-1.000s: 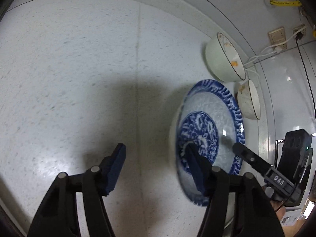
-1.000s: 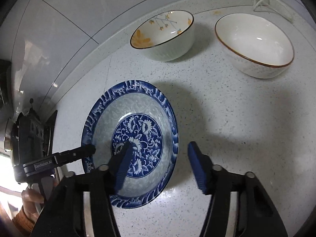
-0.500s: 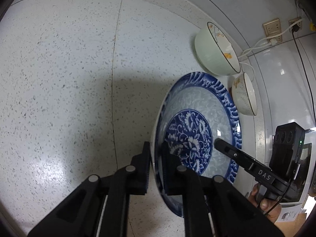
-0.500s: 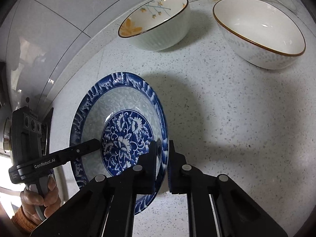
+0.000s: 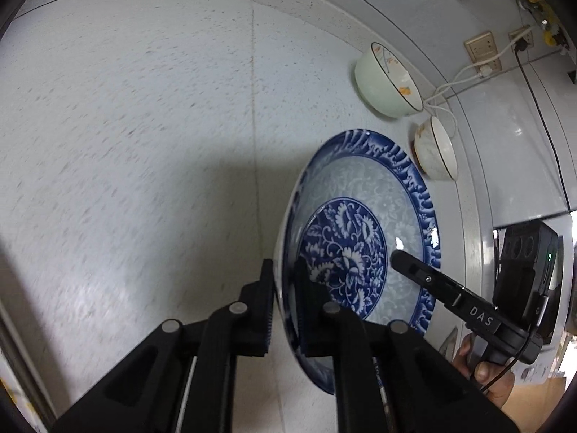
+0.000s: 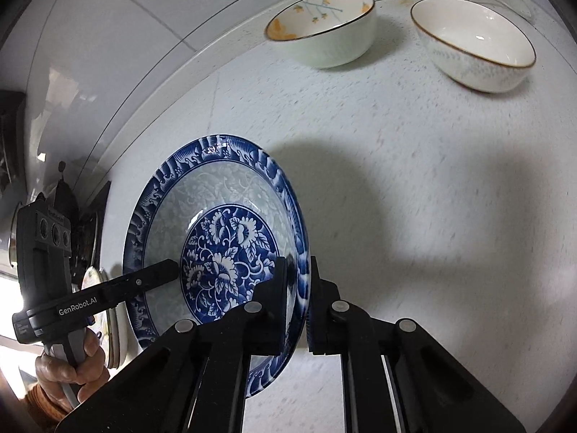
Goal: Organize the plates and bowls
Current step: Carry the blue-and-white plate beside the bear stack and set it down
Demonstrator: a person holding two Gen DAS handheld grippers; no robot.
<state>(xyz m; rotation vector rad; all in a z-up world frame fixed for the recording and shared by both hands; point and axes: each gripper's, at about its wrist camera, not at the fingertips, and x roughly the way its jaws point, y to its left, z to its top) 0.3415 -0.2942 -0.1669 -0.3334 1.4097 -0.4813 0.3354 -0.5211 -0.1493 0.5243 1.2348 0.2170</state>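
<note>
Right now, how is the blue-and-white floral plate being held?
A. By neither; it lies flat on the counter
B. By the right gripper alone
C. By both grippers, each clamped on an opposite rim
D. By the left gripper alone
C: the left gripper is shut on one rim of the blue-and-white floral plate and the right gripper is shut on the opposite rim.

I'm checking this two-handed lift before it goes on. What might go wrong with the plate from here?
Both grippers, left and right, pinch only the thin rim of the blue plate, on opposite sides; uneven motion may twist it loose or chip it. Two bowls stand nearby on the counter and might be knocked.
</note>
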